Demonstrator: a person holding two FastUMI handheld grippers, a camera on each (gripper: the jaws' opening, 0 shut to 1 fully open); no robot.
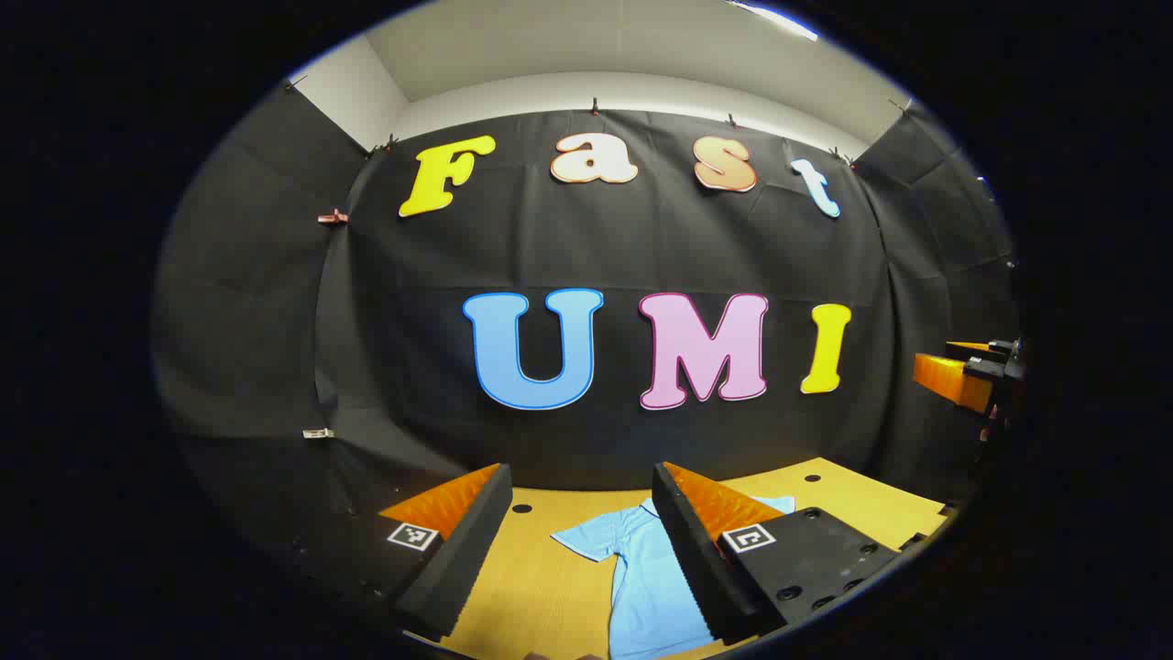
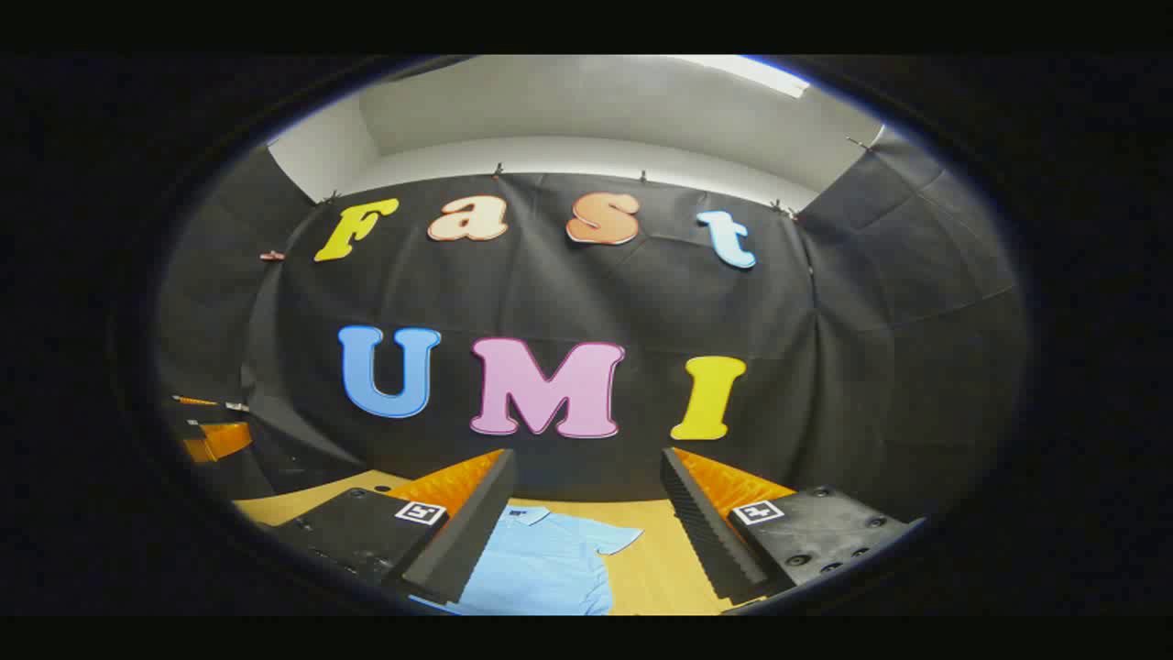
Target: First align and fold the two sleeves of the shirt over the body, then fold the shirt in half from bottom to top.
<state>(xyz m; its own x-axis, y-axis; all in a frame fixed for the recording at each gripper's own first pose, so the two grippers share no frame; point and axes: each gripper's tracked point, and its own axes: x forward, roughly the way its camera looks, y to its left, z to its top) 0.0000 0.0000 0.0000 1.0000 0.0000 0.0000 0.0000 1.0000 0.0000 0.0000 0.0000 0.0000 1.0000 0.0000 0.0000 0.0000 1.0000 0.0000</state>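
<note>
Holding my left gripper (image 1: 581, 541) above the near part of the table (image 1: 852, 500), I keep its fingers spread wide with nothing between them. In the left gripper view, the light blue shirt (image 1: 646, 587) lies flat on the table, collar toward the far edge, one short sleeve (image 1: 586, 539) spread out to the side. The right finger (image 1: 701, 559) of this gripper covers part of the shirt body. My right gripper (image 1: 962, 376) shows at the right edge of this view, well above the table; its opening cannot be judged there.

In the right gripper view, my right gripper (image 2: 586, 532) is likewise wide open and holds nothing. The shirt (image 2: 541, 568) lies below it on the table (image 2: 655, 568), its collar (image 2: 524, 515) toward the far edge, one sleeve (image 2: 609, 536) spread flat.
</note>
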